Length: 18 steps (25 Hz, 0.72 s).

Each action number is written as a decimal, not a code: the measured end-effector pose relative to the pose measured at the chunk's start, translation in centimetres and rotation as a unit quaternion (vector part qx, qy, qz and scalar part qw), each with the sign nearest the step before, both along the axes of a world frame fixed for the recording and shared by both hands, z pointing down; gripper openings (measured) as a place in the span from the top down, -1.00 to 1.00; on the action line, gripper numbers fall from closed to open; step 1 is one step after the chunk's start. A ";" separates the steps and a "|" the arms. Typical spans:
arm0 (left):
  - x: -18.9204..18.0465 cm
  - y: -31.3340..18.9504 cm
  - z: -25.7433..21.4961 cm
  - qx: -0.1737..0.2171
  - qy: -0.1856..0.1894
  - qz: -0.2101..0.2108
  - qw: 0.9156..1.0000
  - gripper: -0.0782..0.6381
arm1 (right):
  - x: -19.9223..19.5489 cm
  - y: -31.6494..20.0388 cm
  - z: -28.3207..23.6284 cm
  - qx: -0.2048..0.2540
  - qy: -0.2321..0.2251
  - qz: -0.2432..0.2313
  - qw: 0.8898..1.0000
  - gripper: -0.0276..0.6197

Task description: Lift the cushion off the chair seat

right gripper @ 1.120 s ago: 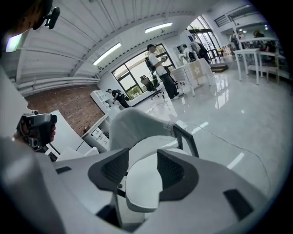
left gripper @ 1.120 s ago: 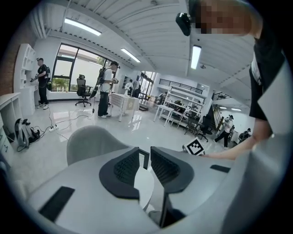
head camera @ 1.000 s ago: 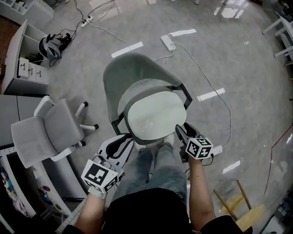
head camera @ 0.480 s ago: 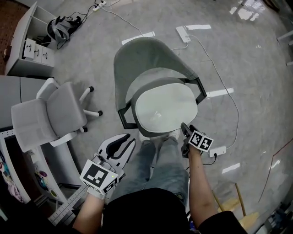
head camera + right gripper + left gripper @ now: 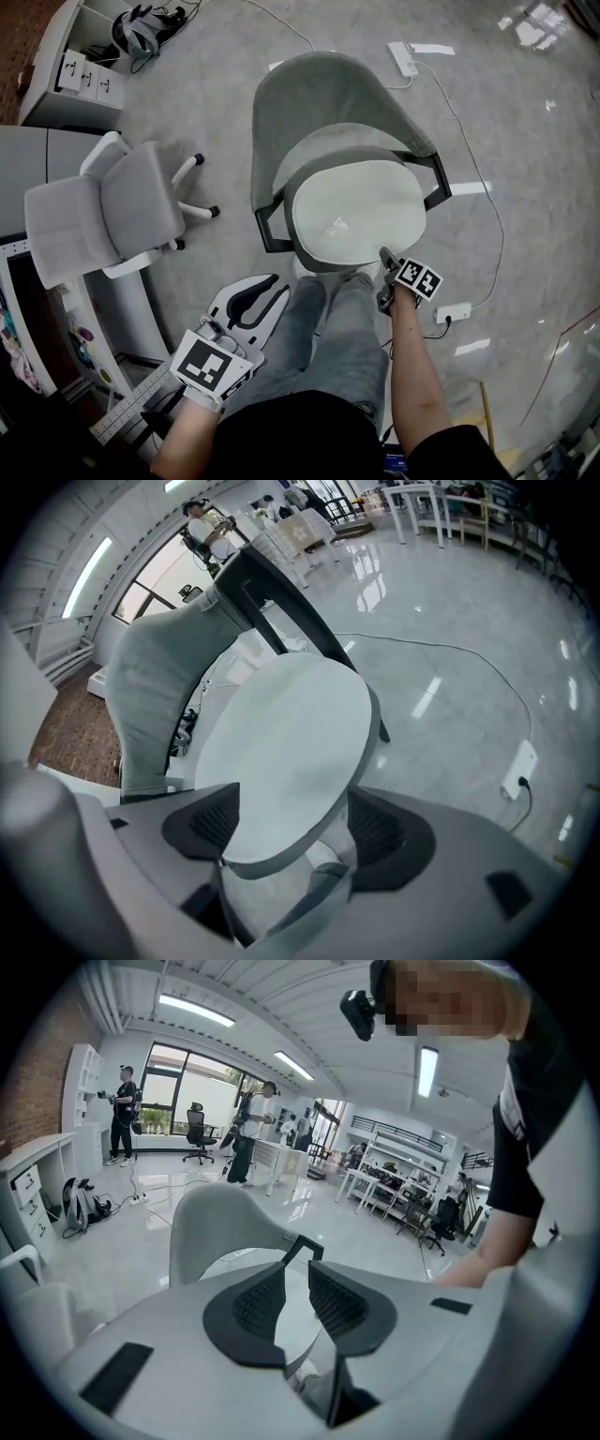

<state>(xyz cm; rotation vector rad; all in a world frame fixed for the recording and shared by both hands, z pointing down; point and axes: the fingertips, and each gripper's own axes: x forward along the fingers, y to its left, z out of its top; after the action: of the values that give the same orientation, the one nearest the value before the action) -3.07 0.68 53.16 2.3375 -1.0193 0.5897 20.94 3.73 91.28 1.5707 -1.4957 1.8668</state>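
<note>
A pale oval cushion (image 5: 356, 211) lies on the seat of a grey chair (image 5: 314, 103) with black arm frames. My right gripper (image 5: 385, 260) is at the cushion's front right rim. In the right gripper view the cushion (image 5: 281, 742) has its near edge between the two black pads, and the right gripper (image 5: 295, 803) has its jaws opening, wide apart and not pressing on it. My left gripper (image 5: 272, 286) hangs to the left of the person's legs, short of the chair. In the left gripper view the left gripper (image 5: 298, 1274) shows only a narrow gap with nothing in it.
A second grey chair (image 5: 103, 230) lies on its side at the left. A white cabinet (image 5: 56, 70) stands at the upper left. Power strips (image 5: 453, 311) and cables run over the floor to the right of the chair. The person's legs (image 5: 328, 323) stand right before the seat.
My right gripper has dropped lower and rolled, ending at the cushion's front right rim. The left gripper has sunk a little. The chair sits higher in the head view.
</note>
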 end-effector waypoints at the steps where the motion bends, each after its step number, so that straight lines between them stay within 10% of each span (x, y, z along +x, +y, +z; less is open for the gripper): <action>1: 0.0 0.0 0.2 -0.003 0.000 -0.001 1.000 0.58 | -0.1 0.1 0.6 -0.008 -0.003 0.003 1.000 -0.17; 18: -2.3 0.5 2.9 -0.030 -0.009 -0.032 0.999 0.58 | -1.2 -0.6 6.1 -0.071 0.021 0.030 0.997 -0.21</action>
<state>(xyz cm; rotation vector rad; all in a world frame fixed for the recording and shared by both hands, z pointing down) -5.39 1.15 56.05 2.2426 -1.0650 0.6094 19.76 3.10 97.36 1.5949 -1.2802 1.9147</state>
